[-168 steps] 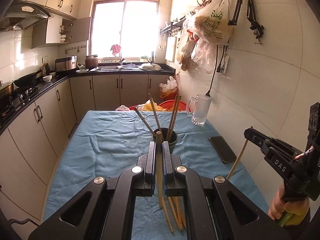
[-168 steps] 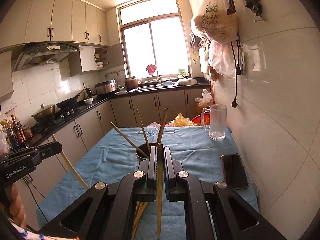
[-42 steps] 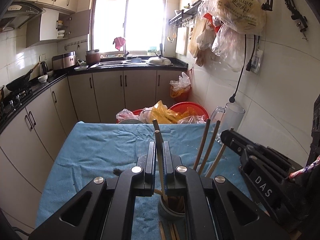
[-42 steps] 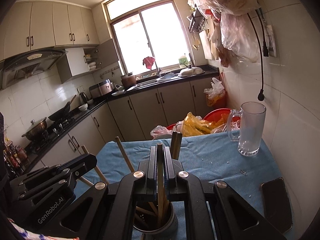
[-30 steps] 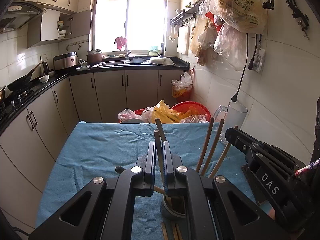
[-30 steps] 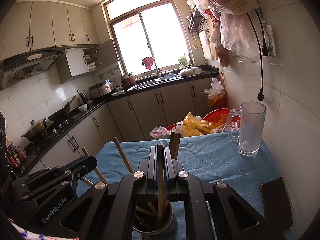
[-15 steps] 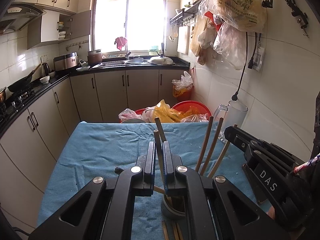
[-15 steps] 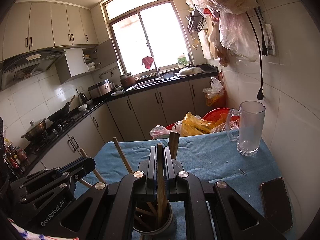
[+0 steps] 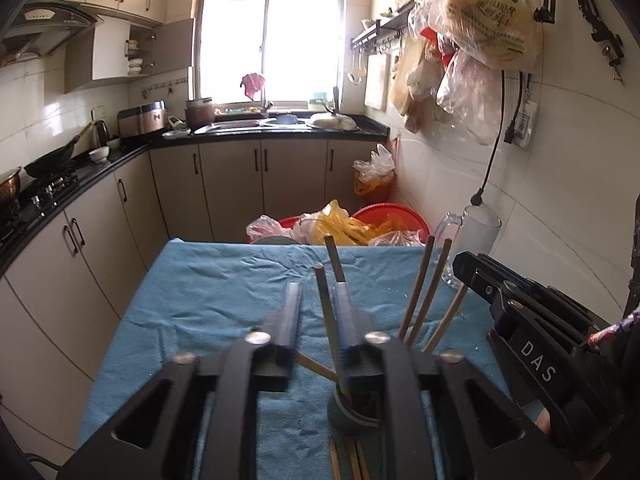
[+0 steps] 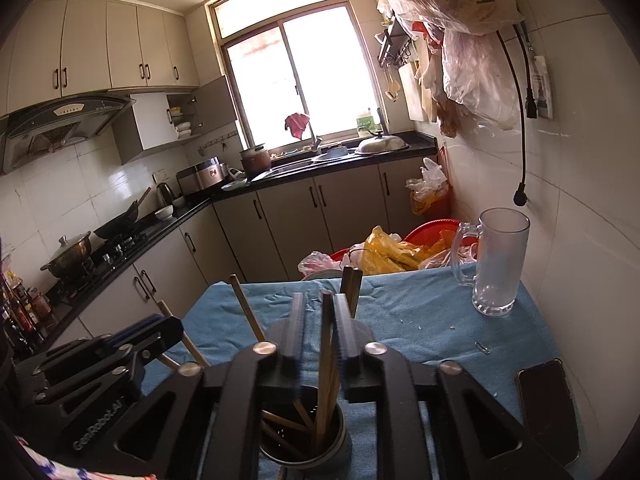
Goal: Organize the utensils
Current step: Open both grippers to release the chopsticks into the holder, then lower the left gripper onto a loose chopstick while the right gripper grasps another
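Observation:
A dark round holder [image 10: 306, 450] stands on the blue cloth [image 9: 224, 300] with several wooden chopsticks in it; it also shows in the left wrist view [image 9: 352, 412]. My left gripper [image 9: 318, 312] is open right above the holder; a chopstick [image 9: 326, 312] stands loose between its fingers, leaning on the right one. My right gripper [image 10: 318, 320] is open too, with a chopstick [image 10: 326, 344] standing free between its fingers, its lower end in the holder. More chopsticks [image 9: 348, 460] lie on the cloth in front of the holder.
A glass mug [image 10: 498, 264] stands at the table's far right by the tiled wall. A black phone [image 10: 548, 408] lies at the right edge. Red basins with plastic bags [image 9: 360, 228] sit beyond the table's far end. Kitchen counters run along the left.
Both grippers have opened and let go of their chopsticks, which now stand in the holder. Since 5.6 s ago both moved forward over the holder.

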`<state>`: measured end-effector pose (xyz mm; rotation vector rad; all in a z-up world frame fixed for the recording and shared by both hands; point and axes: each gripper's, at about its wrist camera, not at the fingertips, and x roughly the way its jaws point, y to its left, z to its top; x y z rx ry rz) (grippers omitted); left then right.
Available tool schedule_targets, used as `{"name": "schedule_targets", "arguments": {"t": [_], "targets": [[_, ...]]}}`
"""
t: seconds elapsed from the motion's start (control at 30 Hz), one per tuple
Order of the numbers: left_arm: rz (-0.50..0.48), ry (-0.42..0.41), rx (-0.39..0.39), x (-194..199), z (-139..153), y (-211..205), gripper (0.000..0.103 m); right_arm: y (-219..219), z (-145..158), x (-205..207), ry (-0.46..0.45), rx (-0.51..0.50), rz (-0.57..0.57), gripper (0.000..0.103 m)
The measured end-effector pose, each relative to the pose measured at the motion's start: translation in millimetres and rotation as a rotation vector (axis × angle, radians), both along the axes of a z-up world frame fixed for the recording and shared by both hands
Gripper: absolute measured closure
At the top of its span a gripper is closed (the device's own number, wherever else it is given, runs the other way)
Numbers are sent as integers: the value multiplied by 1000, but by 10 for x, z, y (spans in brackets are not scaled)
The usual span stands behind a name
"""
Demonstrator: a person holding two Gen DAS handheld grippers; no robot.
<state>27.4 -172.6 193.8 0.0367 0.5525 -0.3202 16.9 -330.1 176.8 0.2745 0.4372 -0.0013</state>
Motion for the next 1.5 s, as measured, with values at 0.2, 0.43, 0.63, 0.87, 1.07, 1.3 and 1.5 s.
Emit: {"name": "schedule_targets", "arguments": {"t": [0.2, 0.43, 0.63, 0.87, 1.07, 1.3, 1.5], "targets": [[15, -82, -19, -317, 253, 165, 52, -42, 166, -171, -25, -2, -17, 79], [24, -170, -45, -865, 548, 426, 39, -9, 427, -586, -74, -25, -34, 71], [31, -178, -95, -1349, 574, 757, 31, 84, 365, -989, -55, -59, -25, 56], [24, -3, -83, -1454, -158, 889, 29, 311, -625, -1090, 214, -54, 80, 55], [9, 270, -31, -1035, -1036, 749, 35, 498, -1376, -949, 404, -73, 174, 65], [-34, 423, 10, -606, -1577, 499, 57, 390, -1504, -619, 443, -19, 173, 67], [-82, 452, 39, -381, -1716, 184, 59, 410, -1675, -358, 487, -32, 162, 76]]}}
